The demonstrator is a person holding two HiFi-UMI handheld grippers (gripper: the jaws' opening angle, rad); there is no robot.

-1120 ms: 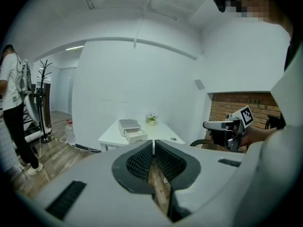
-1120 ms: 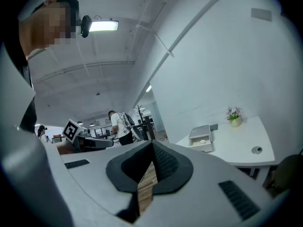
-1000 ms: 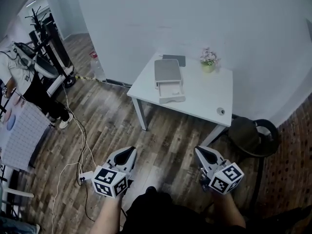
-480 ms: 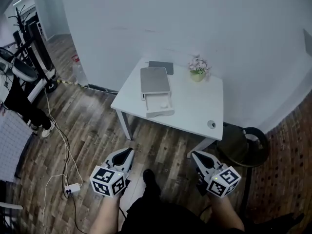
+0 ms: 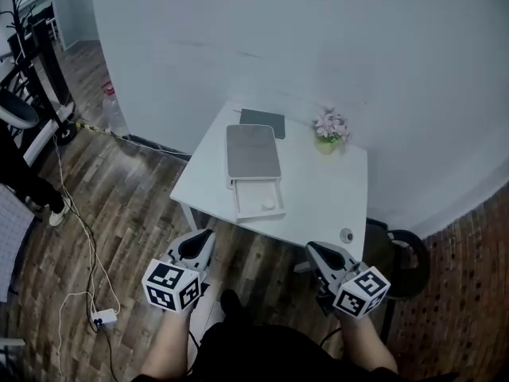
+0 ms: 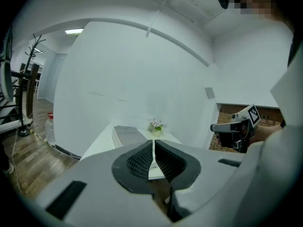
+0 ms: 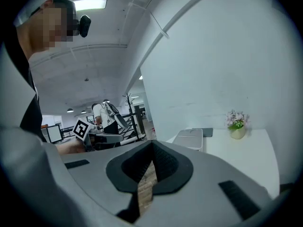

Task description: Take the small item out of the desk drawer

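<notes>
Both tongs were closed and empty. The left tongs (image 5: 199,242) showed its pads meeting along a thin seam in its own view, and the right tongs (image 5: 319,251) showed the same, with nothing between either pair. Both hung over the wooden floor (image 5: 143,189), short of the desk (image 5: 330,193), so the reach had arguably not begun.

Ahead of the tongs, between their two lines, stood a grey drawer unit (image 5: 253,150) with its drawer (image 5: 256,200) open toward them. The small item (image 5: 269,205) lay inside, toward the right-tongs side. It was pale on pale and probably rounded, though too small to be sure. A dark pad (image 5: 262,122) sat beyond the unit, and a flower pot (image 5: 328,130) stood farther off on the right-tongs side.

The likeliest slip was arriving with the tongs closed, which would shove the item deeper instead of straddling it. A knock on the drawer front could push it shut or skid the light unit. A small round object (image 5: 346,235) lay near the desk edge just ahead of the right tongs, where a careless swing might sweep it off.
</notes>
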